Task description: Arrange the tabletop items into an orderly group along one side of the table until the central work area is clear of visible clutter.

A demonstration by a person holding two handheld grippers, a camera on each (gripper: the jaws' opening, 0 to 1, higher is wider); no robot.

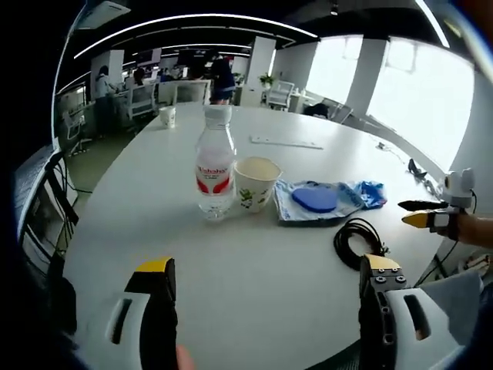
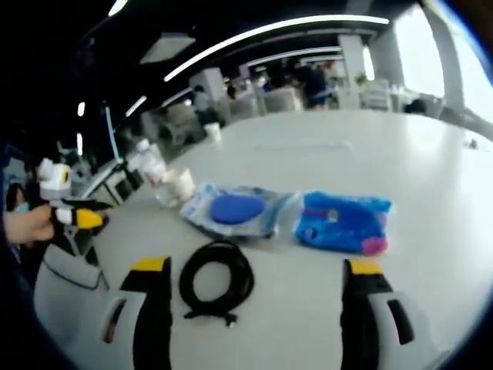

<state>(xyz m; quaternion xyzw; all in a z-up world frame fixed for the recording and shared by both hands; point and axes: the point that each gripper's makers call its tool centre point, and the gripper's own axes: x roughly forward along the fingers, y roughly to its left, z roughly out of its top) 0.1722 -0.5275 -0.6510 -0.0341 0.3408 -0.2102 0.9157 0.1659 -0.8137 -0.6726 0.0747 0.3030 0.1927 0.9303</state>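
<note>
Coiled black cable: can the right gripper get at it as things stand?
Probably yes. The coiled black cable lies flat on the white table just ahead of the open right gripper, apart from the blue packets, nothing between.

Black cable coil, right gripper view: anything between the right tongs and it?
Nothing visible. The black cable coil lies flat on the white table just ahead of the open right tongs, bare tabletop between. The clear pouch with the blue disc and blue packet lie beyond it.
</note>
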